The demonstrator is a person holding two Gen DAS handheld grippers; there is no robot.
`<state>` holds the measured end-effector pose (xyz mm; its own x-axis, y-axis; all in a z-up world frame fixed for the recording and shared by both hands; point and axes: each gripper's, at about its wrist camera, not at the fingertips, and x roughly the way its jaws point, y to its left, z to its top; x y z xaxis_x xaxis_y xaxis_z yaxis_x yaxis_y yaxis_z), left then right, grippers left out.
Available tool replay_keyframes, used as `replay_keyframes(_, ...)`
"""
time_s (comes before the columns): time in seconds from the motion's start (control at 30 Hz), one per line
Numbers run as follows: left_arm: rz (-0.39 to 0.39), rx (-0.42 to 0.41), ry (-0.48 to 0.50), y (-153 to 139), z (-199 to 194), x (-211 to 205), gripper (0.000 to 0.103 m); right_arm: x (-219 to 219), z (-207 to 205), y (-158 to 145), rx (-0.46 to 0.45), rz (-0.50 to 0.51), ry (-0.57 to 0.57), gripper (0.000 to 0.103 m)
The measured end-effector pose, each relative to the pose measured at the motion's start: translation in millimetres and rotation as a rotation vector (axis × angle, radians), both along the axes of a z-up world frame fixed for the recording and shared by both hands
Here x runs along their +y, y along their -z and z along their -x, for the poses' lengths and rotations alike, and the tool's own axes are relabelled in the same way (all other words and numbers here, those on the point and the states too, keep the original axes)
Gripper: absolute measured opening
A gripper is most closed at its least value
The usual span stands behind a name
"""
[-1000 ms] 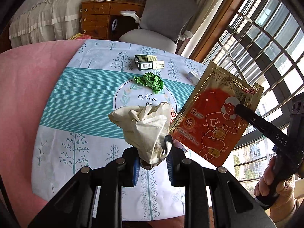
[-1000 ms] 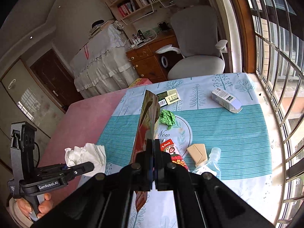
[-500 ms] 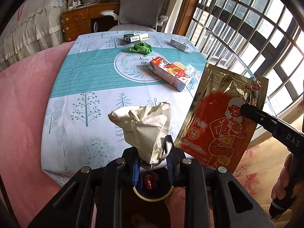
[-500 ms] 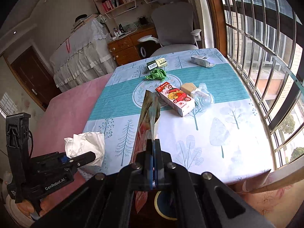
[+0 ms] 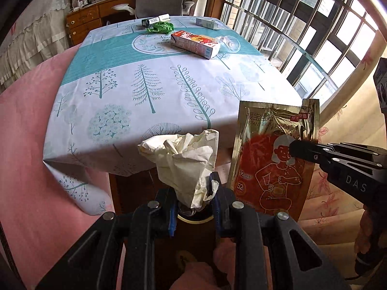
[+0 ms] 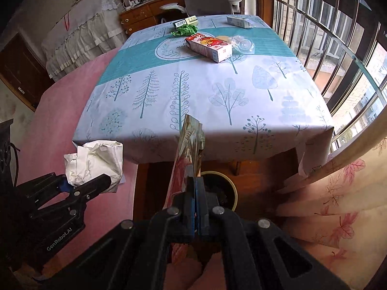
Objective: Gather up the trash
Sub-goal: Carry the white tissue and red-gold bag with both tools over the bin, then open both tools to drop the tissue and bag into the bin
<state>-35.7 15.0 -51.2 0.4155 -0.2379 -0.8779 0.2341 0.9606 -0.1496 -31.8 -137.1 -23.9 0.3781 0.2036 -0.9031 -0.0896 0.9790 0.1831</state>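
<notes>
Holding position past the tabletop's (image 5: 169,91) near edge: left tongs (image 5: 193,207) clamped on a crumpled tissue (image 5: 183,159); right tongs (image 6: 196,207) shut flat on a foil packet (image 6: 186,159), long axis upright. Bin (image 6: 228,188) directly below the right tongs, contents unclear. Carton (image 6: 209,46), green wrapper (image 6: 183,30), boxes remain at the far edge.

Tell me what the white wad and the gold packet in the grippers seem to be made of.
White wad: likely tissue or thin paper, matte, with soft crumpled folds. Gold packet: apparently metallised foil or plastic film, glossy, with sharp reflective creases and printed graphics.
</notes>
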Motion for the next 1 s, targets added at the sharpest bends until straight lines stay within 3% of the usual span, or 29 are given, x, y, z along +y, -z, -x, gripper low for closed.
replay_keyframes(0.3,-0.036,0.101,-0.105,74.4,17.5,-3.6,0.021,7.2,11.8,79.5,0.105,-0.010,-0.036,0.001)
replay_keyframes(0.77,-0.067,0.289,-0.235,260.7,4.4,-10.7,0.021,-12.6,3.6,275.3,0.256,-0.018,0.007,0.001)
replay_keyframes(1.0,-0.077,0.316,-0.255,325.1,-14.7,-22.5,0.022,-29.1,-10.6,344.6,0.283,-0.041,0.075,0.001)
